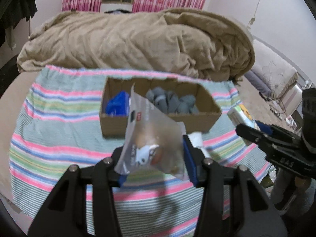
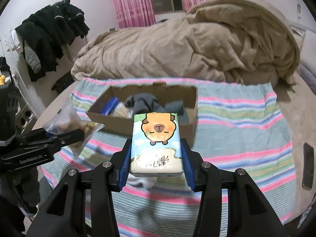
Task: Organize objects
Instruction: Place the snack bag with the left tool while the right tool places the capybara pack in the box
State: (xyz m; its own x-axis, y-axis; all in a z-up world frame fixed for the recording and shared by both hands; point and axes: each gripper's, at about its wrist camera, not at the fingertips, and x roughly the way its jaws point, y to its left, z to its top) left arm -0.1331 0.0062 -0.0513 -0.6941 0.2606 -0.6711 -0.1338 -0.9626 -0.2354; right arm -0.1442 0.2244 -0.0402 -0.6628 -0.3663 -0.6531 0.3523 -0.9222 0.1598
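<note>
Left claw (image 1: 152, 164) pinches blurry translucent plastic snack bag (image 1: 152, 138), hiding brown cardboard box (image 1: 158, 116) middle at 12 o'clock. Right claw (image 2: 156, 164) pinches cartoon-capybara tissue pack (image 2: 157, 144).

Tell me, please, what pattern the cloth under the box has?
Pink, green and blue stripes, clearest in the right wrist view.

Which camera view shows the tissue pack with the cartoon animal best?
The right wrist view: the tissue pack fills the middle, held between the pads of the right claw, its printed face plain to see. In the left wrist view only a small blurred part of the pack shows at the right edge, beyond the right claw.
</note>
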